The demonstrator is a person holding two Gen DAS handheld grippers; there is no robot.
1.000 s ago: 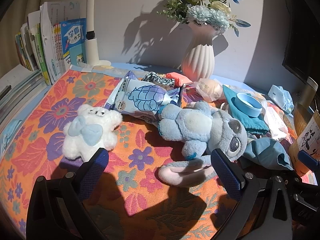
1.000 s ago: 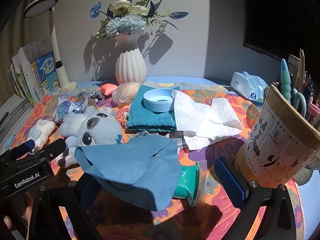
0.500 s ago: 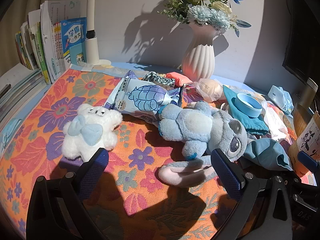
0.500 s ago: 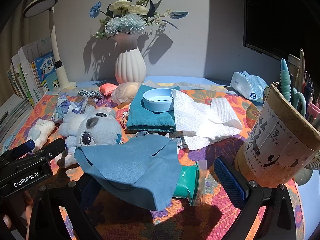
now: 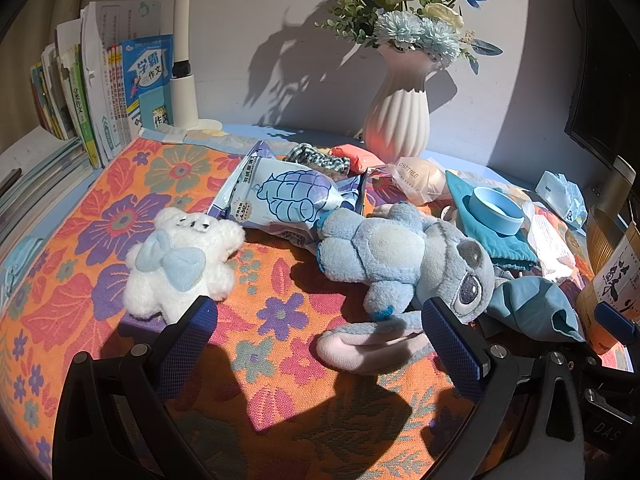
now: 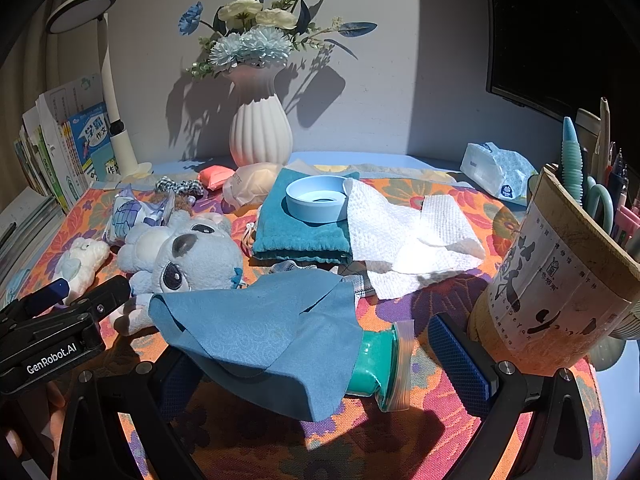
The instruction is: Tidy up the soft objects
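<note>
A white plush bear [image 5: 182,264] with a pale blue bow lies left on the floral cloth. A blue-grey plush animal [image 5: 404,256] lies on its side to its right, and also shows in the right wrist view [image 6: 188,252]. My left gripper [image 5: 316,340] is open and empty, just in front of both toys. A blue cloth [image 6: 264,332] lies draped over a teal tube [image 6: 378,364] between the fingers of my right gripper [image 6: 316,356], which is open. A teal towel [image 6: 300,236] and a white towel [image 6: 404,236] lie behind.
A white ribbed vase [image 6: 260,136] with flowers stands at the back. A blue bowl [image 6: 318,198] sits on the teal towel. A snack bag [image 5: 288,196], books [image 5: 100,92], a lamp [image 6: 108,92], a tissue pack [image 6: 498,172] and a pen holder [image 6: 556,280] ring the cloth.
</note>
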